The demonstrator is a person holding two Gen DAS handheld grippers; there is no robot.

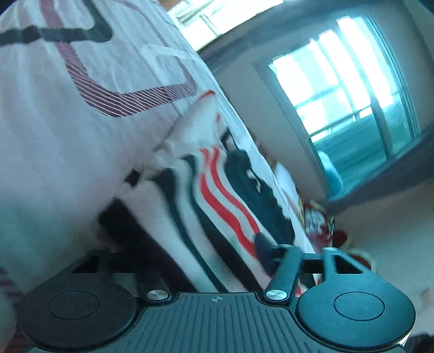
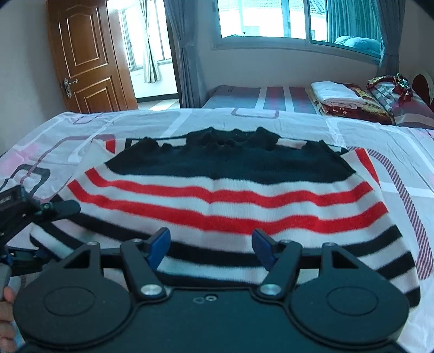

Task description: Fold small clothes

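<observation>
Wide bed [image 2: 352,130] under a white sheet with grey, pink and striped rectangles, filling the middle of the right wrist view. Behind it, a second bed [image 2: 271,95] in grey and maroon bands, with folded blankets [image 2: 339,95] stacked at its right end. Brown panelled door [image 2: 86,54] standing at the back left, bright window [image 2: 271,19] with grey curtains along the far wall.

Now the striped sweater [image 2: 222,195]: lying flat on the near bed, front and centre, dark scalloped collar pointing away, a dark band across the chest, then red and white stripes, then black and white ones running down to the hem nearest the camera. Sleeves tucked along both sides.

Right gripper [image 2: 211,247] poised low over the hem, blue-padded fingers [image 2: 160,244] spread well apart, nothing pinched between them, striped knit showing in the gap.

Left gripper [image 2: 59,229] coming in from the left edge at the sweater's side, one finger above the cloth's edge and one below, a clear gap showing between them. Pressing on the knit or not: cannot tell, since the left wrist view is tilted and heavily blurred, showing only stripes close up against one dark finger.

Bit of a hand [image 2: 6,298] at the lower left corner.
</observation>
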